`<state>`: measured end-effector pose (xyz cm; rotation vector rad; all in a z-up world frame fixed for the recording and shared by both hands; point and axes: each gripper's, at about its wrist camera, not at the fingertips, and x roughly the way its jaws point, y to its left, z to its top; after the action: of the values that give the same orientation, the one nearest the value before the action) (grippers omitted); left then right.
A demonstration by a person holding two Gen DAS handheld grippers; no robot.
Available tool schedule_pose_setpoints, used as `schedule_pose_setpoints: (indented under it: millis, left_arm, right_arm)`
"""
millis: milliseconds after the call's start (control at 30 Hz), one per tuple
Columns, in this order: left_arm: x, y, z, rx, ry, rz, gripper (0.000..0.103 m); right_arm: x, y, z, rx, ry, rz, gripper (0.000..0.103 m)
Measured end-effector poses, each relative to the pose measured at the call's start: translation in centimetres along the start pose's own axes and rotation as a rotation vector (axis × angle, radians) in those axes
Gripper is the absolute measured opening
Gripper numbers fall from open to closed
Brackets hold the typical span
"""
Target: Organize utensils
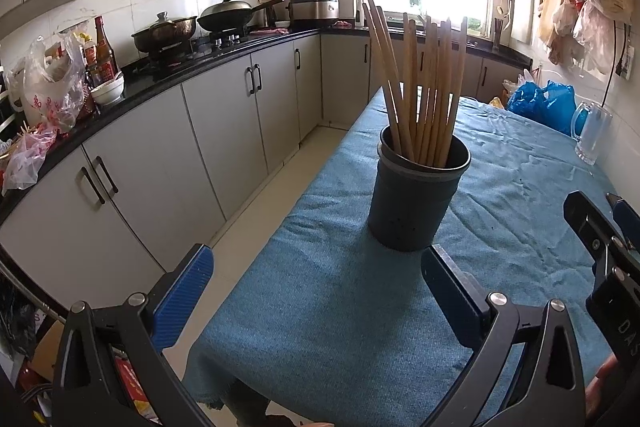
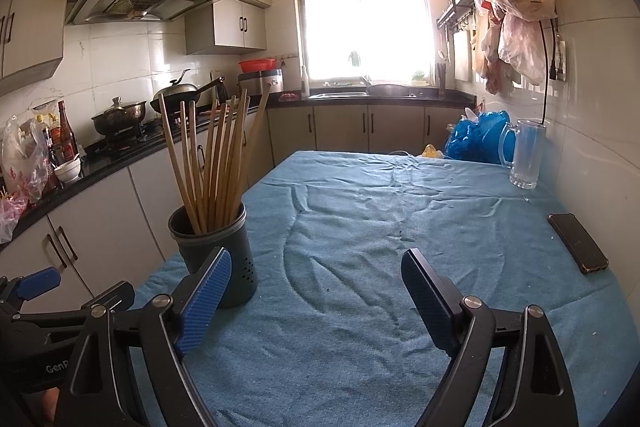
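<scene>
A dark round utensil holder (image 1: 412,199) stands upright on the blue cloth of the table (image 1: 320,307), near its left edge. Several wooden chopsticks (image 1: 420,87) stand in it, leaning apart. My left gripper (image 1: 316,267) is open and empty, just short of the holder. In the right wrist view the holder (image 2: 224,247) with the chopsticks (image 2: 212,155) sits at the left, behind my left finger. My right gripper (image 2: 316,267) is open and empty over bare cloth (image 2: 380,207). The right gripper also shows in the left wrist view (image 1: 600,227) at the far right.
A black phone (image 2: 578,243) lies near the table's right edge by the wall. A glass mug (image 2: 526,155) and blue plastic bags (image 2: 476,141) sit at the far right. The kitchen counter (image 1: 180,75) with pots, bottles and bags runs along the left, across a floor gap.
</scene>
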<state>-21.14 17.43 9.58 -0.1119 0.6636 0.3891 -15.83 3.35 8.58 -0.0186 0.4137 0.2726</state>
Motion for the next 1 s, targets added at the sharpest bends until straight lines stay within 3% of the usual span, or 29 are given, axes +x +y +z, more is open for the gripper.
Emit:
schedule_pose_setpoints:
  millis: [1000]
  left_arm:
    - [-0.17, -0.11, 0.35, 0.017, -0.007, 0.011, 0.103]
  right_arm:
    - [0.46, -0.22, -0.36, 0.006, 0.020, 0.033, 0.091]
